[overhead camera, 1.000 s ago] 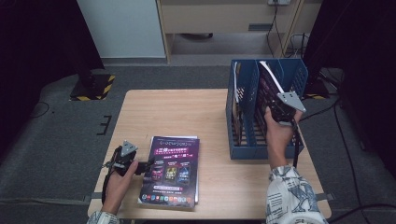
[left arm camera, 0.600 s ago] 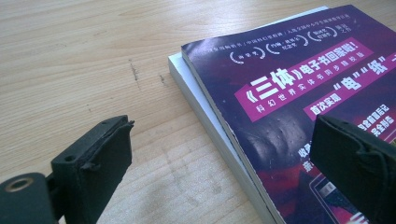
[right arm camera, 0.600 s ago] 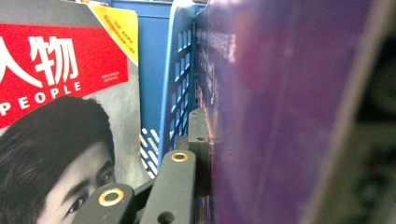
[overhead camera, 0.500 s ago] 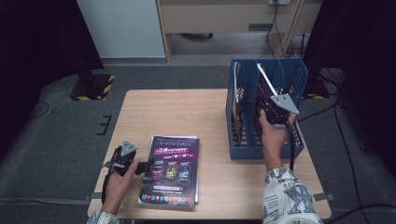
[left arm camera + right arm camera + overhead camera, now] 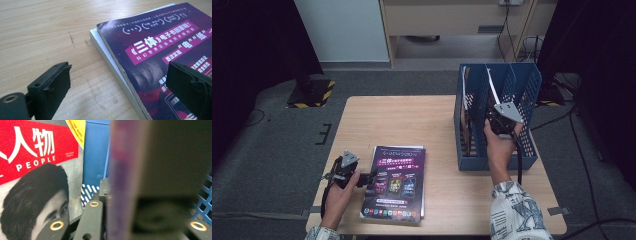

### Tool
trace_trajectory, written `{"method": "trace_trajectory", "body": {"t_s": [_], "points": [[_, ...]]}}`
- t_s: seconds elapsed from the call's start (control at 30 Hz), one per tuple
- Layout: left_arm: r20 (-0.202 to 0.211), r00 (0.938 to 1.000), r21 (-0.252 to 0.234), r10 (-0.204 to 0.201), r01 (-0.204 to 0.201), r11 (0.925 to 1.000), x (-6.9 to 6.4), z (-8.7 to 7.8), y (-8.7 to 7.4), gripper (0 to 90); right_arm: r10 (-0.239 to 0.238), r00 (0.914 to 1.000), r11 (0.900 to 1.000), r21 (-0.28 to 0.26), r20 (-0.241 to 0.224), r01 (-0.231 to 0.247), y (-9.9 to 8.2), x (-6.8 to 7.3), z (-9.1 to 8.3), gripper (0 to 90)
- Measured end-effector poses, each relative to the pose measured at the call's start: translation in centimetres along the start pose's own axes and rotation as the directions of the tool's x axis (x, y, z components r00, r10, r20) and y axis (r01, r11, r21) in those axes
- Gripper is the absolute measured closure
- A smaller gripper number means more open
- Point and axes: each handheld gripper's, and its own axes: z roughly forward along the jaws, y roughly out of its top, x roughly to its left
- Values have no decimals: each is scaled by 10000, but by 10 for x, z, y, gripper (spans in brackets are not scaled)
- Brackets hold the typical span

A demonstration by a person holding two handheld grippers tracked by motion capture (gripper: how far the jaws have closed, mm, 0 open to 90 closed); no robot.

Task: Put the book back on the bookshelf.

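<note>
Blue file rack (image 5: 524, 95) stands on surface (image 5: 412, 120), around my right gripper (image 5: 501, 121). Its jaws have just been opening, nearly closed, thin book (image 5: 130, 170) upright between them, inside rack. Purple magazine (image 5: 396, 182) lies flat just beside my left gripper (image 5: 371, 176), jaws wide apart, holding nothing.
</note>
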Motion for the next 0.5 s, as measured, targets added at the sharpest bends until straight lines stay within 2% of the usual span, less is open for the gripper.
{"method": "trace_trajectory", "body": {"t_s": [0.17,0.27,0.43,0.5], "points": [[0,10000,32,-8,8,10000,0,0,0,51,99,9998,9999,-61,-151,-100,0,1,-1,752],[1,10000,24,4,-4,10000,0,0,0,51,-1,9998,9999,-107,-188,-1,1,2,-1,738],[-2,10000,27,9,-9,10000,0,0,0,51,127,9996,9998,-149,-267,-131,2,2,-2,651],[-2,10000,24,7,-7,10000,0,0,0,51,250,9993,9995,-191,-267,-255,2,1,-4,583]]}}
